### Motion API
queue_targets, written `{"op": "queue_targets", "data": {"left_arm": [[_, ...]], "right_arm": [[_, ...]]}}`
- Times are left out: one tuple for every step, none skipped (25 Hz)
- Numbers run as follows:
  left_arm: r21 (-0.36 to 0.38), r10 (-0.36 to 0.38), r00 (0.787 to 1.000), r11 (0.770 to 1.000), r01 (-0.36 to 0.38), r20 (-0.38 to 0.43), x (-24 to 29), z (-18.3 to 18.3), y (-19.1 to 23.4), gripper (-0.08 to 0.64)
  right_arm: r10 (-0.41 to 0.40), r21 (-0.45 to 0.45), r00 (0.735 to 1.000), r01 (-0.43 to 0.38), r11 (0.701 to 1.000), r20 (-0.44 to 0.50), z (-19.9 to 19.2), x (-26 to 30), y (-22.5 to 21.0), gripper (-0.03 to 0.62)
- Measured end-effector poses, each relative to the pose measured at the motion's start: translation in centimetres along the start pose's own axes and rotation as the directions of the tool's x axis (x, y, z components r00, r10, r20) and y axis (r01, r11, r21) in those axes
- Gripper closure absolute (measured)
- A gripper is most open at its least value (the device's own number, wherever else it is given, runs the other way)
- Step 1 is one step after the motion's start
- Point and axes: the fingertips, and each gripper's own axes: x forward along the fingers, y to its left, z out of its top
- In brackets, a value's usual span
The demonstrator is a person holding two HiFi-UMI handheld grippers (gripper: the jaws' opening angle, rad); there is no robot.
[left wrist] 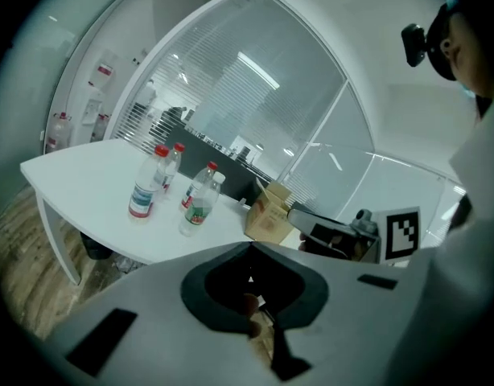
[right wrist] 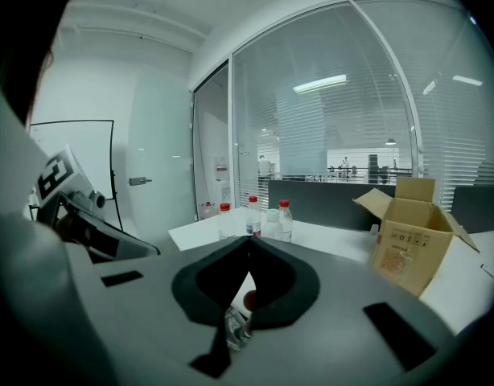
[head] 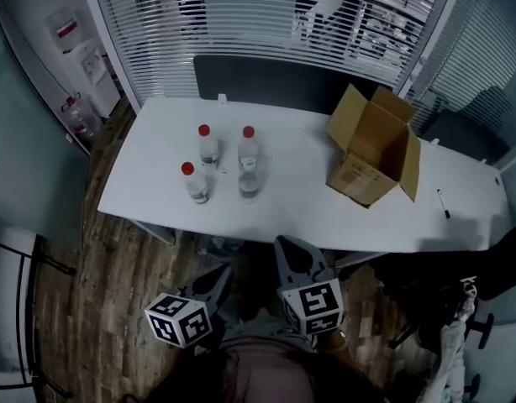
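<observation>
left gripper point(head: 214, 282): jaws together, empty, low, short of the table point(head: 300, 212) edge
right gripper point(head: 293, 254): likewise closed, empty
room: bottles point(head: 249, 164) mid-table, box point(head: 374, 148) toward the table's right

White table point(head: 157, 175) — four water bottles point(head: 207, 147) upright, clustered on left half: three red-capped, one white-capped bottle point(head: 250, 181) nearest front edge with red-capped one just behind. Open cardboard box point(head: 371, 154) on right half, flaps up. Black marker pen point(head: 443, 202) near front edge toward right corner — apart from box.
</observation>
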Motion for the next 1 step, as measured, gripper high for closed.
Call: {"op": "queue_targets", "data": {"left_arm": [[-0.005,-0.008,1.0,1.0,0.008,-0.026,0.09,-0.83,-0.35,0.552]], "right_arm": [[0.001,0.005,1.0,-0.001,1.0,-0.005,-0.36,-0.52,0.03,0.569]]}}
